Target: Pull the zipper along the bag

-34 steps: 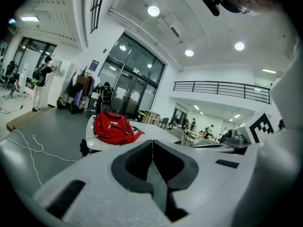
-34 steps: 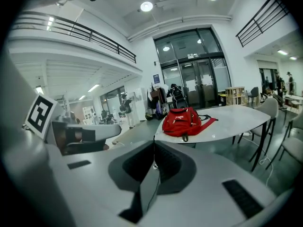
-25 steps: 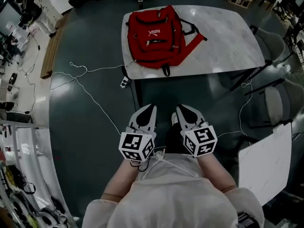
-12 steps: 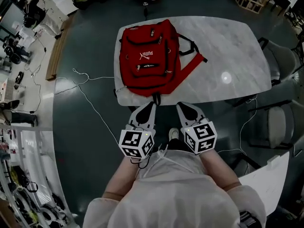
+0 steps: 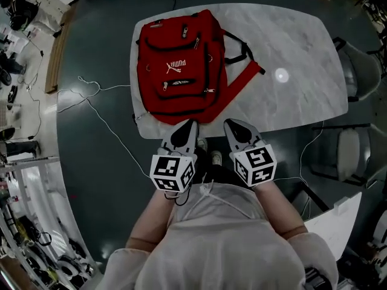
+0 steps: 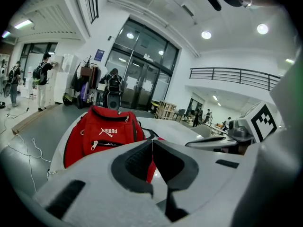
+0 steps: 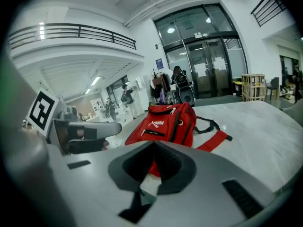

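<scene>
Marble table (image 5: 290,47) on dark floor (image 5: 97,162), open hall with glass doors (image 7: 208,67) behind. On the table's left part lies the red backpack (image 5: 175,65), flat, front up, straps trailing to its right. Person's left gripper (image 5: 186,125) and right gripper (image 5: 233,125) sit side by side at the near table edge, just short of the backpack, not touching it. Both jaw pairs closed tip to tip, nothing between them. White cable (image 5: 103,116) lies loose on the floor left of the table

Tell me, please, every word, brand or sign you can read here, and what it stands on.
"PUMA": white, upside down from here, on the red backpack.
Blue sign beside the glass doors: too small to read.
Nothing else legible.
</scene>
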`<action>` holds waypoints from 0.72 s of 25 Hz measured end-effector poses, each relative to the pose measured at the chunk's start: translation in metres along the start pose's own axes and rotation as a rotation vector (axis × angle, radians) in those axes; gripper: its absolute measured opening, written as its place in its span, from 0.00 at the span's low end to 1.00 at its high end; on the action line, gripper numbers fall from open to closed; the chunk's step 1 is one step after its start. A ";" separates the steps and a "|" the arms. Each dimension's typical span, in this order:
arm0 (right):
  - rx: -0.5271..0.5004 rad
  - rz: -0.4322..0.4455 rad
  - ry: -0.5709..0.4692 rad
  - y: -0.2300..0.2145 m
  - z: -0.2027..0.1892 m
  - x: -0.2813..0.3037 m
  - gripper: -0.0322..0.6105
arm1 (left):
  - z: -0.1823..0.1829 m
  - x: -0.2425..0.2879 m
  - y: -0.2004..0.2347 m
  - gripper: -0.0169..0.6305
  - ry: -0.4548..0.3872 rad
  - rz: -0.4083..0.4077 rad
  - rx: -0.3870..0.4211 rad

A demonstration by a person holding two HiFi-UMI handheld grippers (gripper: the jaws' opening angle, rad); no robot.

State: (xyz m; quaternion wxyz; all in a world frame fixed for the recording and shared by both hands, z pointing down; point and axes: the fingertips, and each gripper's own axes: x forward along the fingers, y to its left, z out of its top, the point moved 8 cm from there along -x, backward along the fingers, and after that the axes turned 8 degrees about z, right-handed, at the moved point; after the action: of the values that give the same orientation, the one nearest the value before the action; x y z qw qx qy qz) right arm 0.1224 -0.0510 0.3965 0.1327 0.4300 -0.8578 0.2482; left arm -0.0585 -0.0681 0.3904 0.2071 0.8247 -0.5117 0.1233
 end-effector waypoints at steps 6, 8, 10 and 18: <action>0.003 -0.031 0.068 -0.016 0.011 0.045 0.09 | 0.004 0.055 0.033 0.06 0.070 -0.041 -0.003; -0.010 -0.031 0.096 -0.021 0.014 0.062 0.09 | 0.003 0.071 0.046 0.06 0.098 -0.056 -0.006; -0.019 -0.029 0.116 -0.025 0.016 0.079 0.09 | 0.001 0.085 0.060 0.06 0.124 -0.061 0.000; -0.064 -0.027 0.248 -0.056 0.007 0.117 0.09 | -0.025 0.125 0.074 0.06 0.253 -0.081 -0.011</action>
State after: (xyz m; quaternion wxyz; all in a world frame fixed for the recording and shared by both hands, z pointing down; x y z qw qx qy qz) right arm 0.0979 -0.1616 0.4597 0.2546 0.4031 -0.8365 0.2703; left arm -0.0686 -0.1848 0.4805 0.2792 0.8213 -0.4485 0.2151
